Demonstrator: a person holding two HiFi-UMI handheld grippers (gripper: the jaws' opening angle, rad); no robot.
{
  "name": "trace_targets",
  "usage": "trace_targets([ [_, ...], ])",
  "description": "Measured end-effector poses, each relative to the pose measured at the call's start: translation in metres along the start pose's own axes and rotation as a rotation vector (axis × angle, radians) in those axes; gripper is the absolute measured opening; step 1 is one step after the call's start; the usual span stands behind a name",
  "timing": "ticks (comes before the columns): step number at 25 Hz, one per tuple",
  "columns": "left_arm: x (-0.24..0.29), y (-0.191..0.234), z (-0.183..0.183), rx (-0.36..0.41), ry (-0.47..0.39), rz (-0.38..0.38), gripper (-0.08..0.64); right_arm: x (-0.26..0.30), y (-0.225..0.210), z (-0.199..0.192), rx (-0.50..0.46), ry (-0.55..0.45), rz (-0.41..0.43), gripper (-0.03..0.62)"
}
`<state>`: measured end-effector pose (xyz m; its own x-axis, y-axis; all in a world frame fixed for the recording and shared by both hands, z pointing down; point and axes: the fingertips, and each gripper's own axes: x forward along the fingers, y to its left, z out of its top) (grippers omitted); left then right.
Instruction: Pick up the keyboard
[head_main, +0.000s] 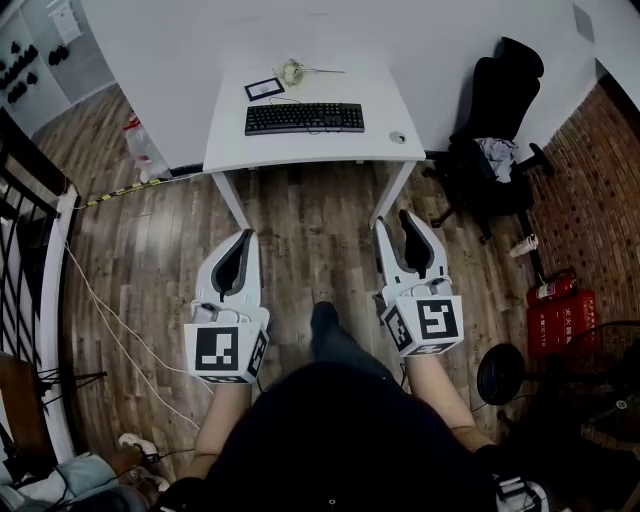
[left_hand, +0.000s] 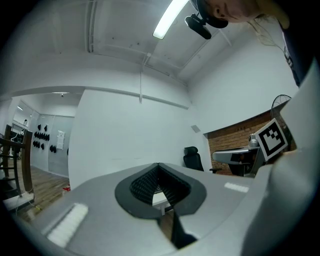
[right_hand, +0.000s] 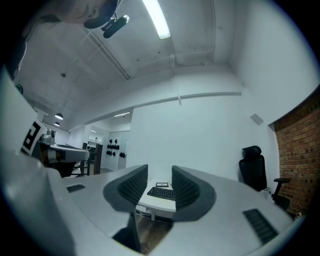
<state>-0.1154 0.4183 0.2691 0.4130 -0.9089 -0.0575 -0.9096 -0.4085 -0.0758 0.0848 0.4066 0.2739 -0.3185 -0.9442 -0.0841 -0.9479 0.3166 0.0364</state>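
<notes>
Two empty tools: I'd open my closed left gripper (head_main: 243, 238) like the parted right gripper (head_main: 406, 217), then lift the keyboard (head_main: 304, 118) level by both ends.

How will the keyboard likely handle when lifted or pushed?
The keyboard looks like a rigid black slab, so it probably won't flex. Long and low, gripped at one end it would likely tip. Lying flat on the table, it should slide, not roll.
</notes>
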Motion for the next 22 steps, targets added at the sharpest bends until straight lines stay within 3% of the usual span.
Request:
trace_targets([
  [15,0.189,0.073,-0.016,0.000,0.021,0.096,0.011,0.200,-0.100,-0.050,0.050,0.083,0.058,0.144],
  [22,0.249,0.089,-0.032,0.006,0.043,0.109,0.011,0.256,-0.136,-0.068,0.064,0.114,0.055,0.144],
])
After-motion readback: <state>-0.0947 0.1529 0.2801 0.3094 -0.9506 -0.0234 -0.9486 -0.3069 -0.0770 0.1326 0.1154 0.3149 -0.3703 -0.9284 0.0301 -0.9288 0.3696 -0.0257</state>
